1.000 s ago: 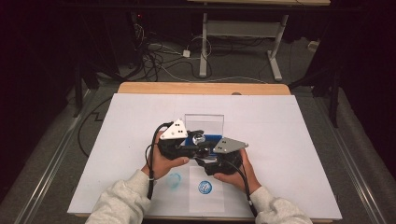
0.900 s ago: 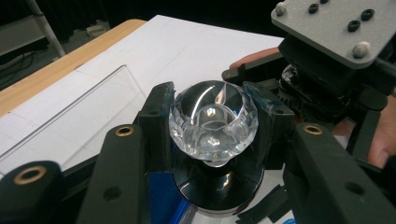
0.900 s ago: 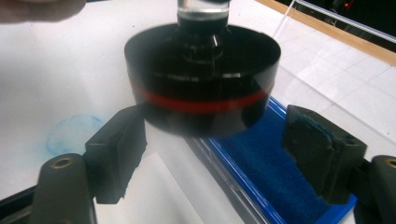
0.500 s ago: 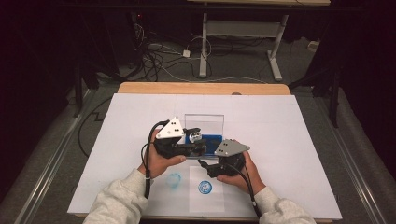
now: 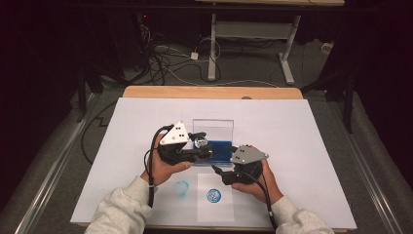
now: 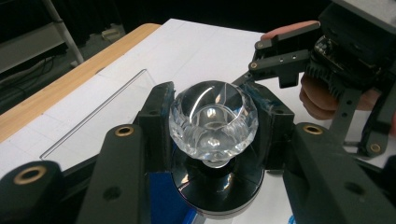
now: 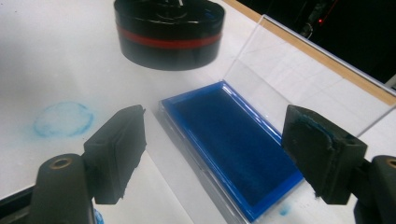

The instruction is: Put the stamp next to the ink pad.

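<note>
A stamp with a clear faceted knob point(image 6: 213, 122) and a round black base point(image 6: 215, 186) sits between the jaws of my left gripper point(image 6: 212, 105), which is shut on the knob. In the high view the left gripper point(image 5: 202, 146) holds the stamp point(image 5: 200, 142) over the left end of the blue ink pad point(image 5: 220, 150). From the right gripper view, the stamp's black base with a red band point(image 7: 169, 32) hangs above the table beside the ink pad point(image 7: 243, 154). My right gripper point(image 7: 219, 144) is open and holds nothing; it is near the pad's front right corner point(image 5: 218, 173).
The pad's clear lid point(image 5: 213, 129) stands open behind it. A faint blue ring point(image 5: 181, 187) marks the white table cover, and a blue round print point(image 5: 213, 195) sits on a small white sheet near the front edge. The right gripper point(image 6: 254, 63) shows beyond the knob.
My right gripper has drawn back from the stamp, toward the front right, and now stands open. The left gripper stays where it was with the stamp.
</note>
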### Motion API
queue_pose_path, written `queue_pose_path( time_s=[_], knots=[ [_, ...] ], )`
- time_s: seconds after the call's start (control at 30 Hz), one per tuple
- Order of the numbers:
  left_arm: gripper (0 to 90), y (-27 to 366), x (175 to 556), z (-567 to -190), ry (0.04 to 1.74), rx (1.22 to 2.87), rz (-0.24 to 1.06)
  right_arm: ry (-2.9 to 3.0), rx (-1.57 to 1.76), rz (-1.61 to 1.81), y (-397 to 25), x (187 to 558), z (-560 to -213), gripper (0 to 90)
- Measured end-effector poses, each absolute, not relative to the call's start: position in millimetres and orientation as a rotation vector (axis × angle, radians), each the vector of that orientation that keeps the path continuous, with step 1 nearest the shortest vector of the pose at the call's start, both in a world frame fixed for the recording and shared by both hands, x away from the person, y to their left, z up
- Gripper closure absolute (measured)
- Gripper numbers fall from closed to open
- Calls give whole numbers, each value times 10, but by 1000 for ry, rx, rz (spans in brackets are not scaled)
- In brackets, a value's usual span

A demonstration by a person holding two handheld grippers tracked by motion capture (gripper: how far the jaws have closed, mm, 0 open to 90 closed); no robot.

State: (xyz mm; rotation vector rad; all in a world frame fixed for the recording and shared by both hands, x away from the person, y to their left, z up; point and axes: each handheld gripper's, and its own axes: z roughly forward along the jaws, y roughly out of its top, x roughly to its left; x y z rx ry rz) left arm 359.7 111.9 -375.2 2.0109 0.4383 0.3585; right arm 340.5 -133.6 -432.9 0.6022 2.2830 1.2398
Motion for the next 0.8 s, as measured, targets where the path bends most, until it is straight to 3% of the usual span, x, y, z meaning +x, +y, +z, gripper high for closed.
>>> queue_pose_path(
  time_s=[0.8],
  knots=[
    [546,1266,3573,-3648,456,2008,423,2185,629,1217,-1765,3218,-4186,234]
  ],
)
